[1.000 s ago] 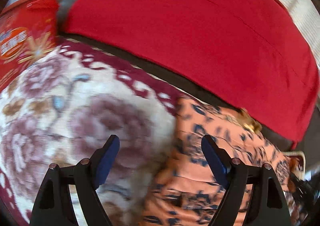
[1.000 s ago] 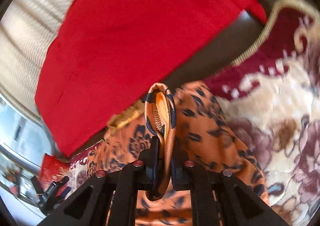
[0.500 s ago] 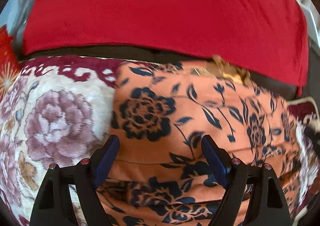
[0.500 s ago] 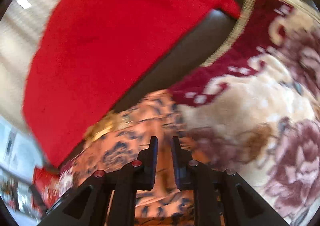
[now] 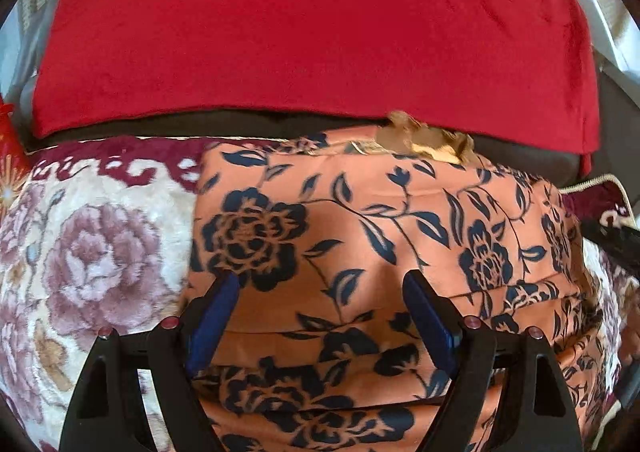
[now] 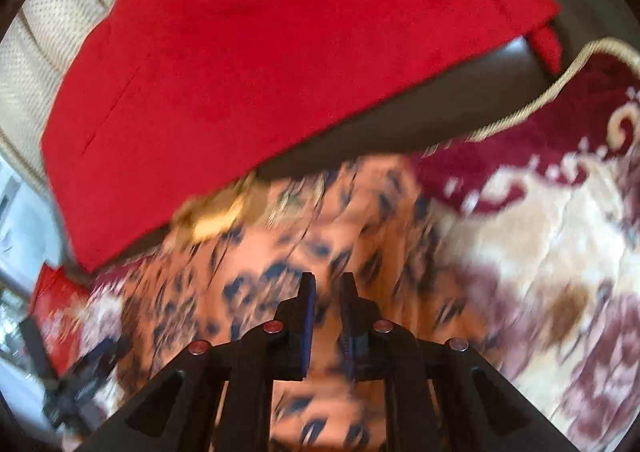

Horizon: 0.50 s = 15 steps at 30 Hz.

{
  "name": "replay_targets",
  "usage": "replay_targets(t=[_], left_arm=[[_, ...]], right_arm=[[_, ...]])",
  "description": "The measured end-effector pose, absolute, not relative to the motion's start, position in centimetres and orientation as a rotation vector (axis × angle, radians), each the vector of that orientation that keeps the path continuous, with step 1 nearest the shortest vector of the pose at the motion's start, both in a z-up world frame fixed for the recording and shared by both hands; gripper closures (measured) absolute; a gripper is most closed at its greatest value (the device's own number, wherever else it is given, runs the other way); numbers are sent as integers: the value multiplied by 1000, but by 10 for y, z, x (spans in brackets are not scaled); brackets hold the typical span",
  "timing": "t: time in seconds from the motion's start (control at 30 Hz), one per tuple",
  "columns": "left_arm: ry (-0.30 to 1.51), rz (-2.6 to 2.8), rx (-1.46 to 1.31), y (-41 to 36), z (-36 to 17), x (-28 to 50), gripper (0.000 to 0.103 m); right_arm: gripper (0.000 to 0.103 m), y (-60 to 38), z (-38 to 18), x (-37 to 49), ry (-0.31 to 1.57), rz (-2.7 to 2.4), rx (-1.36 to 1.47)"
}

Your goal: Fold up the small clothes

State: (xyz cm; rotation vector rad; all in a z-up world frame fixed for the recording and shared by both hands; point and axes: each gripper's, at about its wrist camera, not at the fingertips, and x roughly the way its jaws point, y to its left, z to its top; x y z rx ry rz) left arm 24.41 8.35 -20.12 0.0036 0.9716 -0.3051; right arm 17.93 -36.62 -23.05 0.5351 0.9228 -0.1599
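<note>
We find the orange floral garment (image 5: 360, 252) lying folded in layers — left gripper (image 5: 320, 316) jaws wide, empty; right gripper (image 6: 326, 312) jaws nearly closed, seemingly holding nothing.

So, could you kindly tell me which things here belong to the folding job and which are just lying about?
Part of the job:
- orange floral garment, lying folded on the blanket
- left claw, open over it
- right claw, nearly closed, nothing visibly in it

Just lying about:
- red cushion
- floral blanket
- red printed box
</note>
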Motion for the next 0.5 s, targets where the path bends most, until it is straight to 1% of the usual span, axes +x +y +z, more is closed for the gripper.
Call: replay_targets(t=[0.07, 0.1, 0.13, 0.17, 0.37, 0.43, 0.5], left_arm=[[1009, -306, 55, 71, -212, 246, 19], [1021, -299, 83, 65, -218, 246, 19], [1011, -290, 94, 63, -219, 245, 19], [1003, -285, 100, 61, -217, 244, 19], [937, -303, 36, 66, -194, 238, 19], [929, -319, 57, 62, -192, 233, 19], [959, -314, 124, 51, -199, 230, 19]], right_arm=[[88, -369, -247, 191, 971, -187, 482], [88, -371, -263, 199, 1027, -191, 479], [88, -373, -271, 201, 1037, -189, 494], [88, -373, -270, 198, 1002, -195, 501], [88, -335, -241, 176, 1009, -184, 364], [88, -313, -243, 165, 1048, -172, 308], [88, -295, -254, 163, 1106, -178, 227]])
